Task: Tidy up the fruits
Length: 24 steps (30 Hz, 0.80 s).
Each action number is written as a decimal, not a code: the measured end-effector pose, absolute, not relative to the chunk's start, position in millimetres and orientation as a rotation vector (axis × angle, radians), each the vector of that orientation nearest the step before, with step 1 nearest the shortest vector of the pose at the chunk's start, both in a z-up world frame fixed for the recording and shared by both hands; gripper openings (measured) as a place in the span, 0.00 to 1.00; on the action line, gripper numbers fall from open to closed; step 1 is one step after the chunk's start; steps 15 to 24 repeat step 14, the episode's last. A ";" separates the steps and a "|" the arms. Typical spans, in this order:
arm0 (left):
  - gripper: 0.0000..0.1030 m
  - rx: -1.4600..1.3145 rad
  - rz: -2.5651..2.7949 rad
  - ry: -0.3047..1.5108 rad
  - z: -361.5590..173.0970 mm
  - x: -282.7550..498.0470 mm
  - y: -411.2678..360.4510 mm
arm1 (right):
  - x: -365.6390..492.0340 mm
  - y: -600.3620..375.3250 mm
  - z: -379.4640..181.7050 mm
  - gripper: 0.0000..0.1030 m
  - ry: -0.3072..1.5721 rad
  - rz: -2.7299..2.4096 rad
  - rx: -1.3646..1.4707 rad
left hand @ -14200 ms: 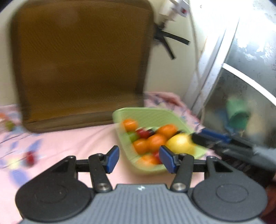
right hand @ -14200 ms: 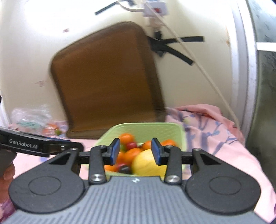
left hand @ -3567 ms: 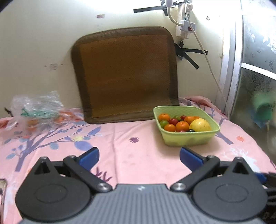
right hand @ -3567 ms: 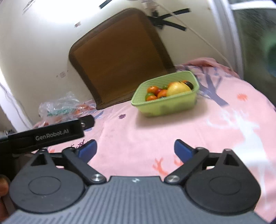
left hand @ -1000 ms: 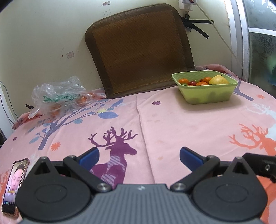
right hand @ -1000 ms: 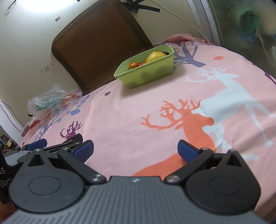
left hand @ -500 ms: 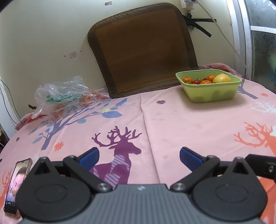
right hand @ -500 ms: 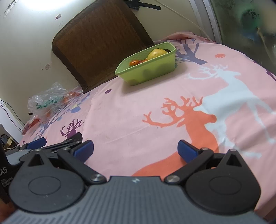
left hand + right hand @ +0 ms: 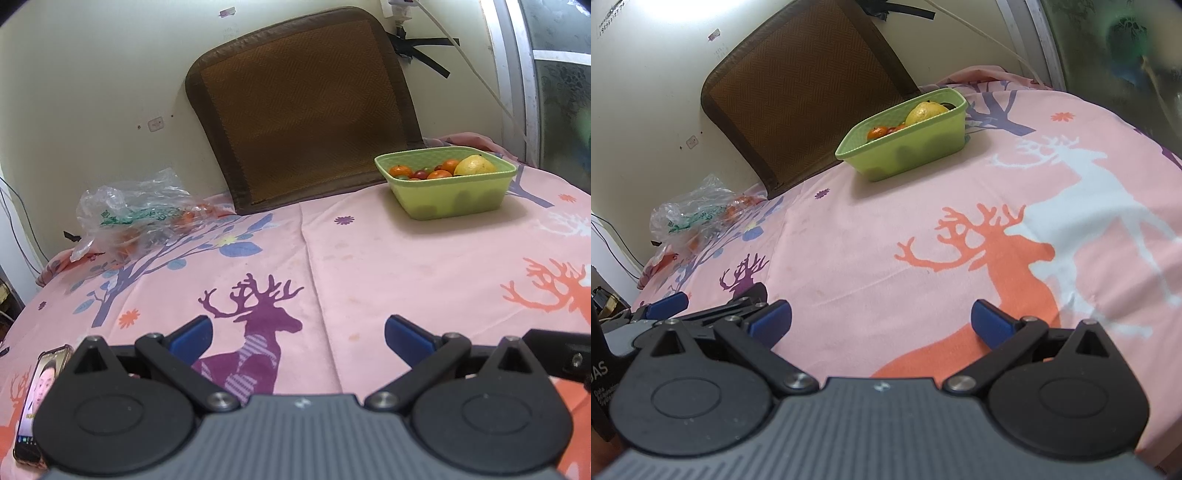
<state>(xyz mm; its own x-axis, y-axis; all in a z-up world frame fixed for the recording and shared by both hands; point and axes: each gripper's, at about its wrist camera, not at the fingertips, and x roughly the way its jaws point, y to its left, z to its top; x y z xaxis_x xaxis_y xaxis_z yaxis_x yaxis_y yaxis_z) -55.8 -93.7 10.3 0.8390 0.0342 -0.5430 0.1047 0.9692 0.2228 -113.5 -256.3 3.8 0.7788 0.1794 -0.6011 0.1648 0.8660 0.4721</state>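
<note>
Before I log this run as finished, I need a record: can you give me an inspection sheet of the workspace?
Surface: pink deer-print cloth, faint stains.
Job's things: green basket holding oranges, small red fruits and a yellow fruit.
Clutter: plastic bag at far left; phone at near edge, screen lit.
Grippers: left gripper and right gripper open, empty.
Cables: white cord down the wall.
Surroundings: brown mat leaning on the wall.

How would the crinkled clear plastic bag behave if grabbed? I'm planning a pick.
The crinkled clear plastic bag looks thin and floppy, so it would probably sag and crumple. Orange round fruits seem loose inside; they might shift or roll out. It probably feels slippery.
</note>
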 end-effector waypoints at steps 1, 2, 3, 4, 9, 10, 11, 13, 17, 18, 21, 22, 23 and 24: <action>1.00 0.251 -0.039 0.576 10.2 -55.9 -94.3 | -113.5 -256.5 3.5 1.00 0.687 0.009 0.535; 1.00 0.253 -0.041 0.578 10.0 -55.9 -94.9 | -113.4 -256.7 3.2 1.00 0.687 0.009 0.535; 1.00 0.254 -0.042 0.579 9.8 -55.8 -95.5 | -113.6 -256.5 3.0 1.00 0.687 0.009 0.535; 1.00 0.254 -0.044 0.581 9.7 -55.7 -95.8 | -113.6 -256.6 3.1 1.00 0.687 0.010 0.535; 1.00 0.246 -0.072 0.590 9.7 -55.8 -96.0 | -113.5 -256.6 3.7 1.00 0.687 0.007 0.535; 1.00 0.240 -0.084 0.590 9.7 -56.3 -95.5 | -113.6 -256.7 3.4 1.00 0.686 0.003 0.533; 1.00 0.232 -0.096 0.588 10.0 -56.9 -94.8 | -113.4 -257.1 2.9 1.00 0.686 0.002 0.532; 1.00 0.219 -0.119 0.582 11.9 -58.2 -94.6 | -113.0 -258.1 2.3 1.00 0.685 -0.002 0.532; 1.00 0.210 -0.132 0.583 12.9 -58.0 -94.3 | -112.9 -258.7 2.2 1.00 0.683 -0.005 0.530; 1.00 0.210 -0.132 0.583 12.9 -58.0 -94.3 | -112.9 -258.7 2.2 1.00 0.683 -0.005 0.530; 1.00 0.210 -0.132 0.583 12.9 -58.0 -94.3 | -112.9 -258.7 2.2 1.00 0.683 -0.005 0.530; 1.00 0.210 -0.132 0.583 12.9 -58.0 -94.3 | -112.9 -258.7 2.2 1.00 0.683 -0.005 0.530; 1.00 0.210 -0.132 0.583 12.9 -58.0 -94.3 | -112.9 -258.7 2.2 1.00 0.683 -0.005 0.530; 1.00 0.210 -0.132 0.583 12.9 -58.0 -94.3 | -112.9 -258.7 2.2 1.00 0.683 -0.005 0.530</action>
